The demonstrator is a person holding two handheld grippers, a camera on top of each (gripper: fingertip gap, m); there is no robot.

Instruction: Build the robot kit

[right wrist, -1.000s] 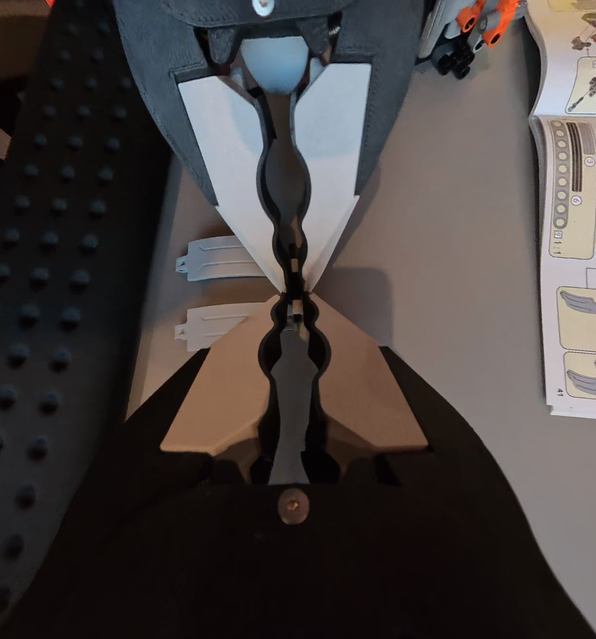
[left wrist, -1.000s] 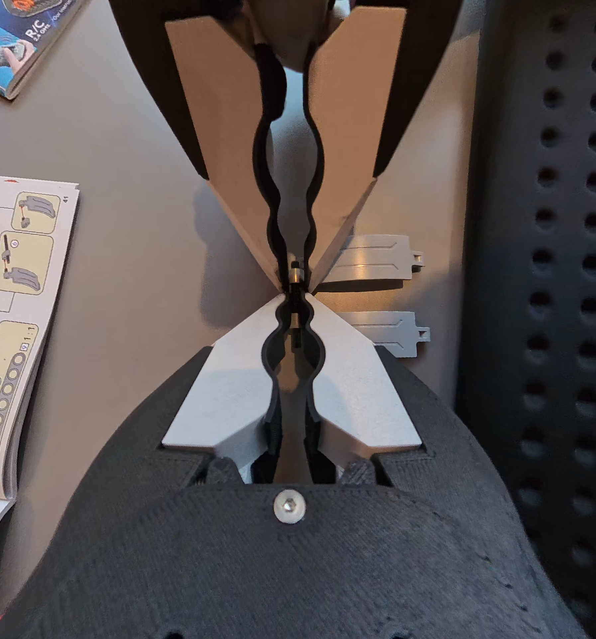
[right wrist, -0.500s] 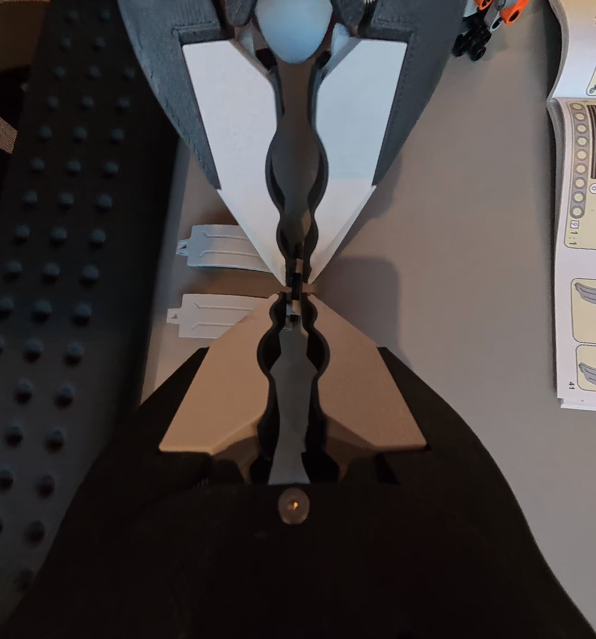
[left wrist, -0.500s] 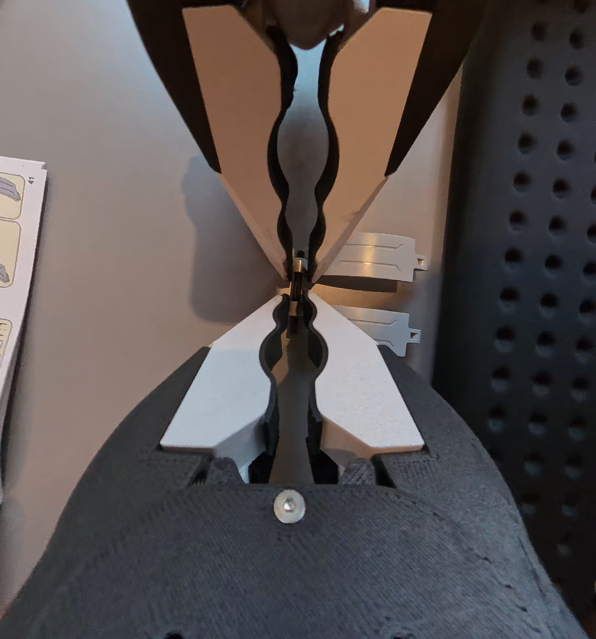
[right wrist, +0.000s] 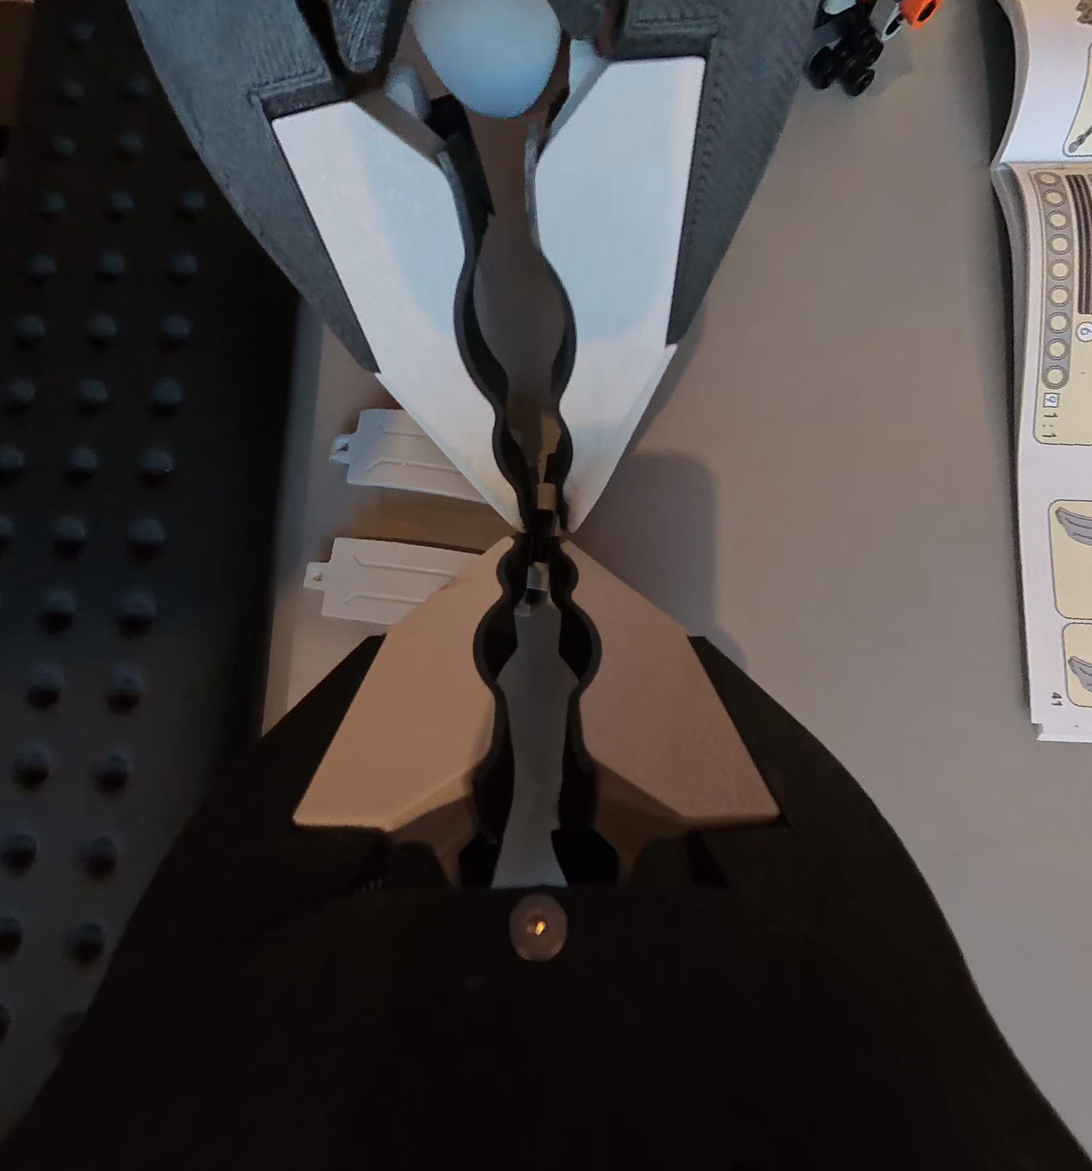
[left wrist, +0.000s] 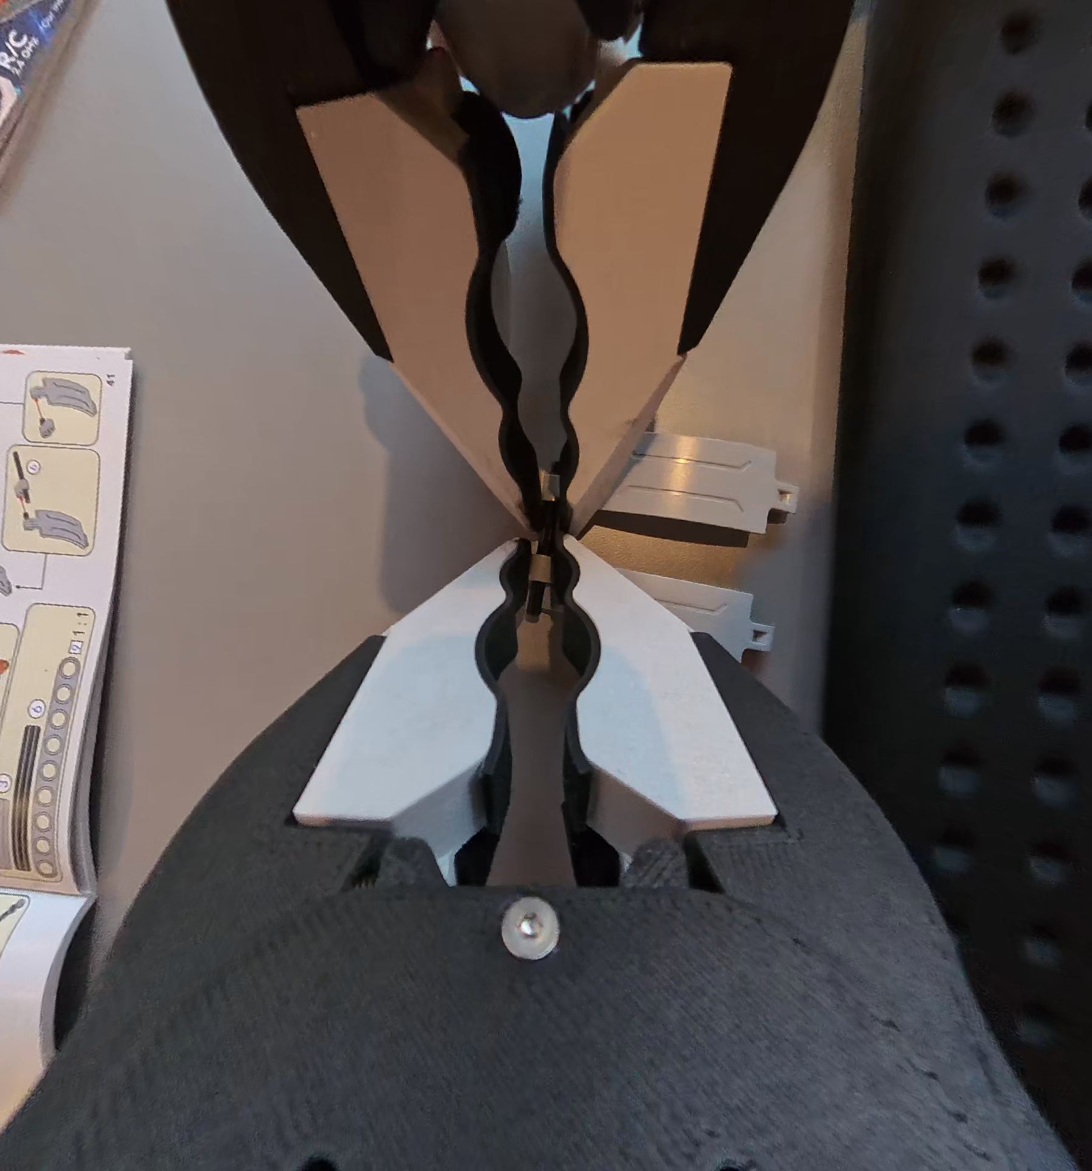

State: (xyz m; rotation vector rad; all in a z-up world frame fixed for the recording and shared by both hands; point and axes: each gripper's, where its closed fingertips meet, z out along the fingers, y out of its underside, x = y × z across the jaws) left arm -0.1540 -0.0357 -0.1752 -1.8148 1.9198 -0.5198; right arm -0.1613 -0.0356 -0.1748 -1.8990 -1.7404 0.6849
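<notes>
My left gripper (left wrist: pixel 542 552), with white fingers, and my right gripper (right wrist: pixel 533 552), with tan fingers, meet tip to tip just above the grey table. Both are shut on one thin black axle (left wrist: pixel 533 601) that runs between them. A small grey bush (left wrist: pixel 539 566) sits on it inside the left tips, and another grey bush (right wrist: pixel 535 580) inside the right tips. The right gripper (left wrist: pixel 548 523) points toward me in the left wrist view, and the left gripper (right wrist: pixel 540 523) does so in the right wrist view. Two flat grey panels (left wrist: pixel 701 491) (left wrist: pixel 708 611) lie on the table beside the tips.
An open instruction booklet (left wrist: pixel 43 602) lies to one side and also shows in the right wrist view (right wrist: pixel 1075 443). A dark studded tray (left wrist: pixel 1005 507) borders the other side. A blue box corner (left wrist: pixel 5 82) and an orange-and-black model (right wrist: pixel 860 44) sit farther off. The tips of both grippers are at nearly the same place. From either gripper's tips it is about 20 centimeters to the orange-and-black model (right wrist: pixel 860 44).
Both grippers stay shut and tip to tip. They shifted together toward the dark tray, then back toward the booklet. A short stretch of black axle shows between the tips.
</notes>
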